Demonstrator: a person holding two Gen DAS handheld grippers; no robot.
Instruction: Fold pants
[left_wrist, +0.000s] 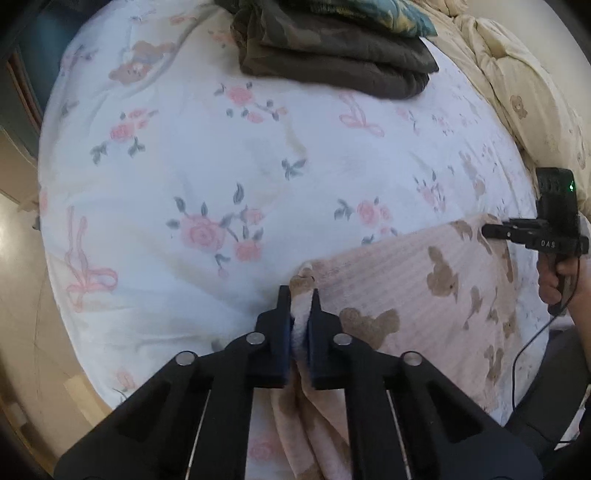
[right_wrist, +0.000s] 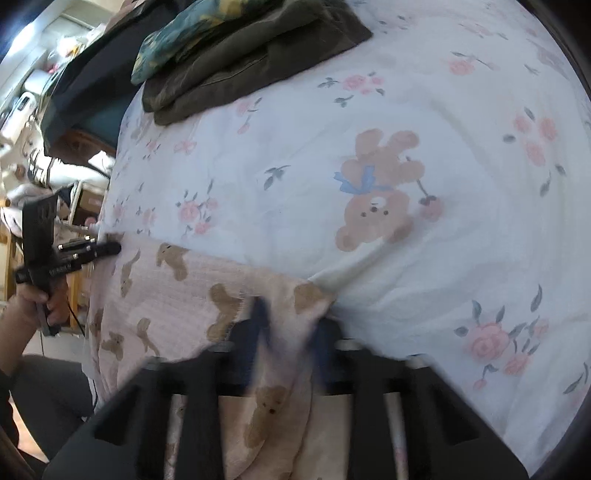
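Note:
The pants (left_wrist: 413, 280) are pale pink with brown teddy bears and lie over the near edge of a bed. My left gripper (left_wrist: 300, 295) is shut on one corner of the pants' far edge. My right gripper (right_wrist: 291, 314) is blurred and is shut on the other corner of the pants (right_wrist: 177, 295). The right gripper also shows in the left wrist view (left_wrist: 491, 230) at the right, and the left gripper shows in the right wrist view (right_wrist: 110, 248) at the left. The cloth is stretched between the two grippers.
The bed has a white floral cover (left_wrist: 221, 166) with bear prints (right_wrist: 380, 192). A pile of folded dark olive clothes (left_wrist: 332, 55) with a blue patterned piece on top lies at the far side. A cream quilt (left_wrist: 524, 92) lies at the right. The floor (left_wrist: 22, 295) is at the left.

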